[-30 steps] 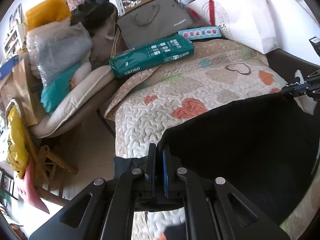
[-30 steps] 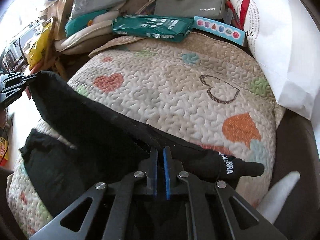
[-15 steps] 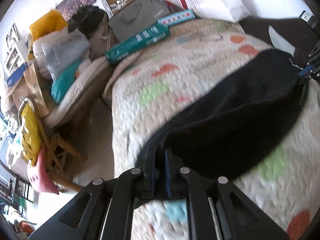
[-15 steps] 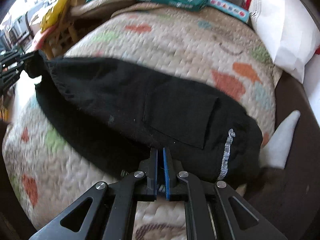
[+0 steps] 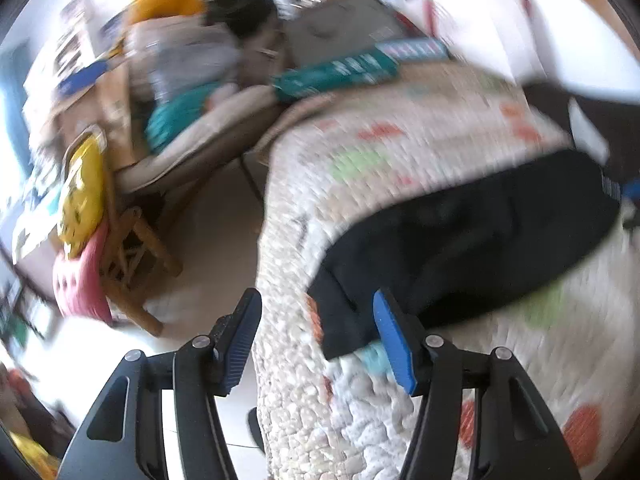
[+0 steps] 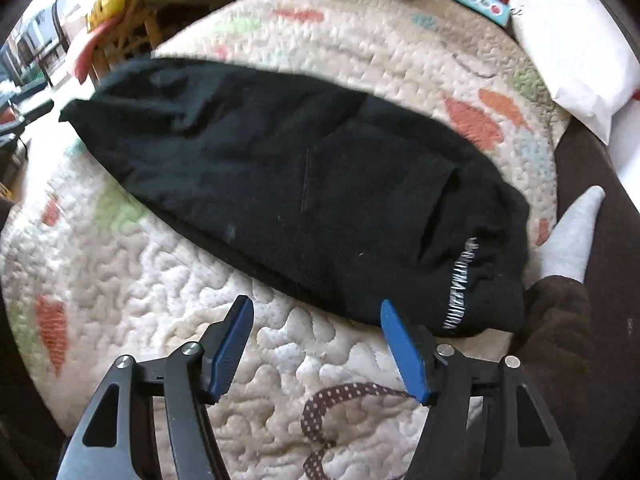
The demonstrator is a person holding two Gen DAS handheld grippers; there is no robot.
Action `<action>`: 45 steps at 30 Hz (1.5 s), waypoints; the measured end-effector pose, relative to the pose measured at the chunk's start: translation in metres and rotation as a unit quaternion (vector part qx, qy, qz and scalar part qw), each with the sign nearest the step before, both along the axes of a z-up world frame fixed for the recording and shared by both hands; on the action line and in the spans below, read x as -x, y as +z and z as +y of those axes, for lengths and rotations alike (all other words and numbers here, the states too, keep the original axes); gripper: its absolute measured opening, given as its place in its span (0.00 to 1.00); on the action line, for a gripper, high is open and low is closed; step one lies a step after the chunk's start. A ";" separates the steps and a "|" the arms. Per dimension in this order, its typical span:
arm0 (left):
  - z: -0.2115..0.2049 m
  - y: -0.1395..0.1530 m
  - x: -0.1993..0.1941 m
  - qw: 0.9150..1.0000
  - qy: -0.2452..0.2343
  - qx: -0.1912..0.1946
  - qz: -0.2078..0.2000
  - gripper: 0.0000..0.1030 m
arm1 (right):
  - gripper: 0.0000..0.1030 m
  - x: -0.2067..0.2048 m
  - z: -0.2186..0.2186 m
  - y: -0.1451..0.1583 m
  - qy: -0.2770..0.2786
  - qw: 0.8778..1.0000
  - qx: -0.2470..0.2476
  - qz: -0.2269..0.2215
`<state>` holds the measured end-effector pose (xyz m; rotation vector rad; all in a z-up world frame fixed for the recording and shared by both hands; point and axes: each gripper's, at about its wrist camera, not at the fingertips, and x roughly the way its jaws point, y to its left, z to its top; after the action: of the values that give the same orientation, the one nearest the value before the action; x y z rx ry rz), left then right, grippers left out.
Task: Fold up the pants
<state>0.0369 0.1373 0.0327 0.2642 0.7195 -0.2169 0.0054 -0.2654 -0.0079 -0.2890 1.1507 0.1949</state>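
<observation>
Black pants (image 6: 288, 184) are lying folded across a heart-patterned quilt (image 6: 168, 360), white lettering near one end unreadable, as the left gripper (image 5: 316, 344) and right gripper (image 6: 316, 344) are hovering wide open, empty.

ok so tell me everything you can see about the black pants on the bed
The black soft-fabric pants lie folded into one long band, flat across the cream quilted bedspread with coloured hearts. A patch pocket with a stitched seam faces up, and white lettering runs along the band at the right end. That end bunches slightly at the quilt's edge; the other reaches the far left side. The open left gripper hangs close over one corner, contact unclear through blur; the open right gripper is just short of them.
</observation>
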 end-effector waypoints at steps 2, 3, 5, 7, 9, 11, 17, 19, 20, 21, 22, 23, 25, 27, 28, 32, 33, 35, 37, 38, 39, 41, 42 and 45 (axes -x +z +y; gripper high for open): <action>0.012 0.019 -0.005 0.998 0.022 0.064 -0.004 0.56 | 0.69 0.001 -0.020 0.024 -0.035 0.999 -0.026 -0.033; 0.013 0.026 -0.008 0.995 0.025 0.100 0.000 0.57 | 0.69 -0.001 -0.030 0.033 -0.056 0.997 -0.040 -0.046; 0.005 0.034 -0.017 0.988 0.021 0.153 0.013 0.65 | 0.69 -0.012 -0.059 0.049 -0.113 0.989 -0.070 -0.071; -0.020 0.029 -0.030 0.985 0.011 0.171 0.035 0.72 | 0.69 -0.027 -0.084 0.053 -0.163 0.979 -0.096 -0.081; -0.045 0.014 -0.040 0.983 0.001 0.174 0.062 0.72 | 0.67 -0.045 -0.101 0.047 -0.213 0.964 -0.137 -0.077; -0.066 -0.006 -0.046 0.982 -0.012 0.168 0.088 0.72 | 0.63 -0.058 -0.111 0.035 -0.232 0.951 -0.193 -0.064; -0.085 -0.063 -0.046 0.981 -0.020 0.130 0.143 0.72 | 0.61 -0.081 -0.116 -0.008 -0.274 0.956 -0.104 -0.027; -0.081 -0.071 -0.046 0.980 -0.017 0.132 0.151 0.72 | 0.60 -0.080 -0.125 -0.003 -0.289 0.955 -0.040 -0.055; -0.078 -0.073 -0.046 0.979 -0.017 0.136 0.153 0.72 | 0.60 -0.076 -0.136 0.007 -0.303 0.948 -0.071 -0.073; -0.076 -0.074 -0.046 0.977 -0.018 0.143 0.155 0.72 | 0.60 -0.070 -0.146 0.016 -0.318 0.939 -0.104 -0.080; -0.074 -0.075 -0.046 0.977 -0.019 0.147 0.155 0.72 | 0.60 -0.067 -0.150 0.019 -0.323 0.936 -0.118 -0.079; -0.073 -0.075 -0.047 0.976 -0.018 0.149 0.155 0.72 | 0.60 -0.062 -0.150 0.020 -0.326 0.934 -0.127 -0.071; -0.074 -0.075 -0.047 0.977 -0.015 0.151 0.151 0.72 | 0.59 -0.060 -0.145 0.014 -0.324 0.936 -0.129 -0.050; -0.077 -0.075 -0.047 0.978 -0.014 0.148 0.144 0.72 | 0.59 -0.058 -0.137 -0.002 -0.332 0.937 -0.107 -0.024; -0.078 -0.075 -0.046 0.979 -0.015 0.145 0.139 0.72 | 0.59 -0.057 -0.136 -0.010 -0.338 0.936 -0.098 -0.018; -0.078 -0.075 -0.046 0.980 -0.014 0.145 0.134 0.72 | 0.51 -0.049 -0.140 -0.032 -0.367 0.925 -0.100 0.008; -0.077 -0.075 -0.046 0.980 -0.012 0.146 0.133 0.72 | 0.23 -0.050 -0.139 -0.031 -0.361 0.925 -0.116 0.012; -0.078 -0.075 -0.047 0.980 -0.008 0.148 0.130 0.72 | 0.13 -0.049 -0.136 -0.024 -0.353 0.929 -0.108 0.004; -0.079 -0.075 -0.048 0.981 -0.006 0.148 0.127 0.72 | 0.08 -0.047 -0.135 -0.014 -0.347 0.931 -0.114 -0.008; -0.079 -0.074 -0.048 0.981 -0.004 0.150 0.125 0.72 | 0.08 -0.047 -0.136 -0.007 -0.348 0.930 -0.115 -0.019; -0.079 -0.074 -0.049 0.980 -0.003 0.153 0.124 0.72 | 0.08 -0.047 -0.137 -0.001 -0.349 0.929 -0.117 -0.031; -0.080 -0.074 -0.050 0.980 -0.001 0.154 0.123 0.72 | 0.07 -0.051 -0.139 0.013 -0.346 0.930 -0.114 -0.053; -0.081 -0.075 -0.051 0.981 -0.001 0.153 0.123 0.72 | 0.07 -0.055 -0.138 0.019 -0.341 0.933 -0.103 -0.061; -0.086 -0.078 -0.051 0.982 -0.003 0.144 0.122 0.72 | 0.07 -0.067 -0.133 0.017 -0.331 0.940 -0.062 -0.061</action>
<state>0.0882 0.0514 -0.0453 -0.0384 0.9185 -0.3594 0.0722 -0.3985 0.0092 0.2052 1.0498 -0.3408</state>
